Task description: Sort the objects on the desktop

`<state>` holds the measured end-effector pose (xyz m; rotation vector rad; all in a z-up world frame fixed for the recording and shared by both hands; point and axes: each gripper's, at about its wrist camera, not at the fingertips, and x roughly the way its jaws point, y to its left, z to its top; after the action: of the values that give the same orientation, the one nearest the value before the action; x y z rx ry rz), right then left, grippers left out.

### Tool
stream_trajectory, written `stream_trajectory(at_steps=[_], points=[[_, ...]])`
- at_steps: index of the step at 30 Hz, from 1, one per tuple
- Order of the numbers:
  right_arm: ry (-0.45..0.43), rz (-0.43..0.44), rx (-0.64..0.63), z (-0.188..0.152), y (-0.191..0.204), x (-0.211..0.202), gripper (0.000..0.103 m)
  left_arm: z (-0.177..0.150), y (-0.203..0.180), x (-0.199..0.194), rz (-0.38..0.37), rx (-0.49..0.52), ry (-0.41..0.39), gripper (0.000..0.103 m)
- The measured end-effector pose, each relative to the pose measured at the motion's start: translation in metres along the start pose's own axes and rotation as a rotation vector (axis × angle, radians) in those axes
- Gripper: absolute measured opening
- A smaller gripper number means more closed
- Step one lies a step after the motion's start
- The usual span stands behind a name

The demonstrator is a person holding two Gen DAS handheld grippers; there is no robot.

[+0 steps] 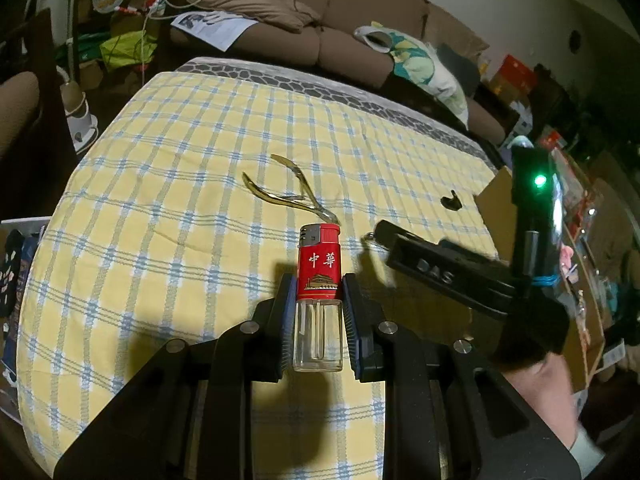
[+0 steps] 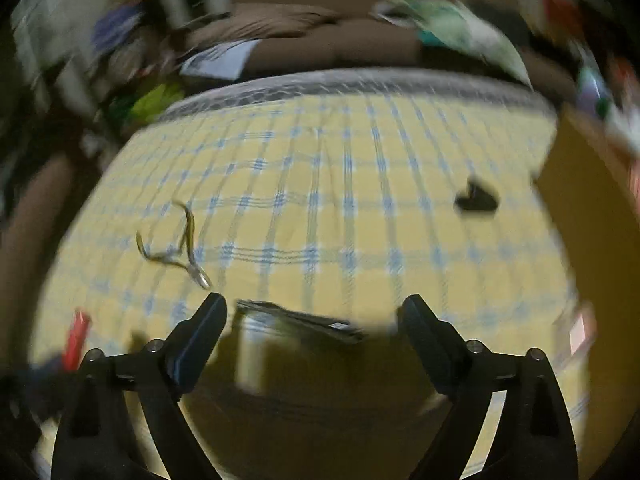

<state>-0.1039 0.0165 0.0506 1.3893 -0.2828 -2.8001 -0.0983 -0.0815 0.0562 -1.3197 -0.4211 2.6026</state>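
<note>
- The left gripper [image 1: 318, 312] is clamped on a lighter [image 1: 319, 280], its blue pads pressing the clear lower body from both sides.
- The lighter stands upright between the pads, red top half with white characters above, metal cap at the very top, held just above the checked cloth [image 1: 180, 184].
- Just beyond the lighter, on the cloth, lie gold nippers [image 1: 294, 194], handles splayed away from it and the beak pointing back toward its cap.
- To the right of the lighter, the right gripper [image 2: 316, 312] hangs over the cloth with its jaws standing wide apart; no earlier look to go by, and its own view is smeared with blur.
- Between those spread fingers [image 2: 208, 320] sits a dark flat thing [image 2: 300, 320] on the cloth, touched by neither pad as far as I can tell; too blurred to name.
- Farther right of the lighter, well apart from it, a small black clip-like piece [image 1: 451, 202] lies on the cloth near a cardboard box [image 2: 592, 208] at the table's edge.
- Behind the lighter, past the far edge of the cloth, a brown sofa [image 1: 352, 44] holds papers and a patterned cushion.
- A hand [image 1: 548, 384] shows low at the right of the lighter, gripping the other tool's handle.
</note>
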Motion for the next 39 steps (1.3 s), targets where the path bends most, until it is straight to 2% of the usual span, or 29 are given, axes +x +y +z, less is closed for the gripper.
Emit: stream_trajectory(at_steps=[2,7,10,12,13,15,17,20,23,26,29,32,36,37,39], points=[[0.011,-0.026,0.06,-0.003,0.006,0.008,0.095,0.001,0.006,-0.002,0.001,-0.017,-0.004,0.021],[-0.01,-0.168,0.012,-0.001,0.024,0.019,0.097,0.003,0.023,-0.004,0.011,-0.051,-0.012,0.021],[-0.017,-0.189,0.002,-0.002,0.026,0.025,0.101,0.004,0.032,-0.003,0.009,-0.079,-0.012,0.021],[-0.022,-0.181,0.006,-0.002,0.025,0.025,0.101,0.004,0.038,-0.001,0.008,-0.096,-0.007,0.021],[-0.027,-0.174,0.01,-0.008,0.025,0.024,0.098,0.004,0.041,0.0,0.007,-0.104,0.001,0.021],[-0.05,-0.141,0.003,-0.009,0.025,0.019,0.077,0.002,0.046,0.001,0.004,-0.115,0.019,0.026],[-0.039,-0.12,-0.018,-0.011,0.021,0.014,0.078,0.0,0.05,0.001,-0.006,-0.113,0.037,0.042],[-0.039,-0.091,-0.063,-0.013,0.015,0.007,0.077,-0.005,0.049,0.003,0.028,-0.079,0.05,0.059],[-0.043,-0.054,-0.063,-0.018,0.005,-0.001,0.077,-0.01,0.047,0.007,0.048,-0.05,0.069,0.06],[-0.045,-0.03,-0.066,-0.026,-0.006,-0.015,0.077,-0.014,0.04,0.014,0.102,0.008,0.075,0.06],[-0.044,0.005,-0.062,-0.03,-0.013,-0.032,0.077,-0.016,0.031,0.022,0.175,0.076,0.061,0.06],[-0.039,0.03,-0.085,-0.033,-0.015,-0.047,0.077,-0.019,0.023,0.03,0.203,0.116,0.061,0.057],[-0.044,0.058,-0.114,-0.038,-0.014,-0.065,0.077,-0.025,0.017,0.036,0.249,0.162,0.055,0.037],[-0.044,0.065,-0.127,-0.039,-0.014,-0.07,0.077,-0.024,0.017,0.036,0.235,0.156,0.057,0.022],[-0.048,0.067,-0.15,-0.041,-0.013,-0.077,0.077,-0.022,0.022,0.032,0.183,0.097,0.066,0.021]])
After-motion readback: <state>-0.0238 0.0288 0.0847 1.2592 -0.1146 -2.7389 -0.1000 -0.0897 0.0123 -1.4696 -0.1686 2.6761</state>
